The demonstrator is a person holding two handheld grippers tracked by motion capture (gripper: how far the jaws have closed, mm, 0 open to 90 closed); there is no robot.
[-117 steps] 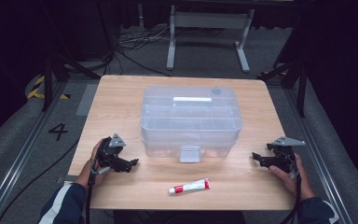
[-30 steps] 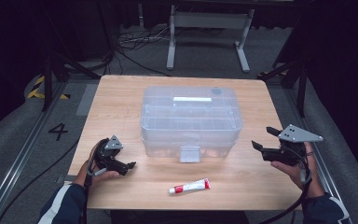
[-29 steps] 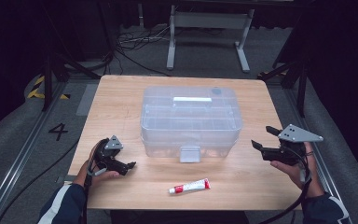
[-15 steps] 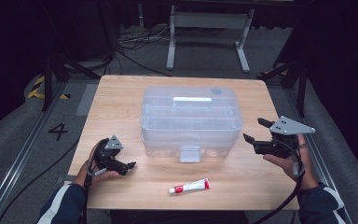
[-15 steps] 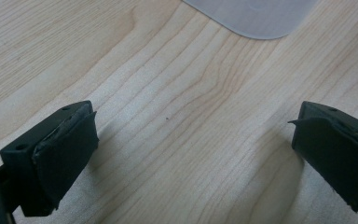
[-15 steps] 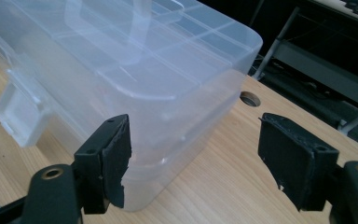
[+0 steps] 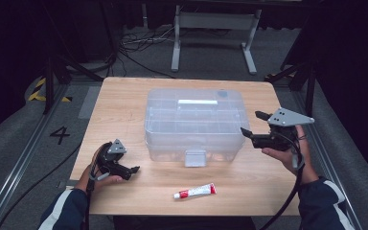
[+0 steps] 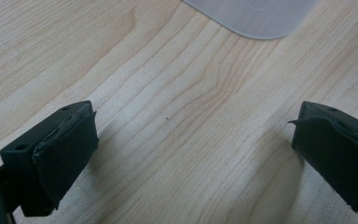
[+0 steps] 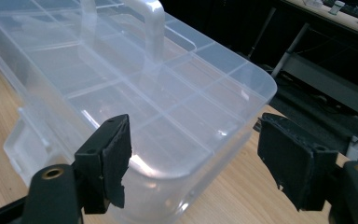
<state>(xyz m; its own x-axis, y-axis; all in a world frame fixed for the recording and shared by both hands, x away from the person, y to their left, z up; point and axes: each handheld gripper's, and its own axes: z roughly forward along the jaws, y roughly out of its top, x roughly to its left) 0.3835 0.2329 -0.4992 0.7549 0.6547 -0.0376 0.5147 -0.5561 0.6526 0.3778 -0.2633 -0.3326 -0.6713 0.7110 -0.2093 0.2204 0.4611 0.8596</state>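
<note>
Item one: a clear plastic box (image 7: 195, 123) with a lid, a handle (image 9: 145, 21) on top and a latch (image 7: 195, 157) on its near side, is being carried by the wooden desk (image 7: 124, 103) near its middle. Divided compartments are being shown through the lid in the right gripper view.

Item two: the right gripper (image 7: 255, 125) is being held in a hand (image 7: 287, 149) above the desk, just beside the right end of the box. Its jaws are being kept wide apart, with nothing between the pads. In the right gripper view (image 9: 193, 158) the rounded corner of the box is lying directly ahead of the jaws, spanning the gap between them; whether the pads are touching the box cannot be told.

Item three: the left gripper (image 7: 130, 170) is being held low over the desk by the other hand (image 7: 98, 175), apart from the box's front left corner. Its jaws are being kept spread, and bare wood is lying between them in the left gripper view (image 8: 189, 140). A pale rounded corner of the box (image 8: 254, 16) is lying ahead of these jaws, well beyond their tips.

Item four: a white tube with a red band (image 7: 195, 191) is lying flat on the desk in front of the latch, between the two grippers and untouched by either.
</note>
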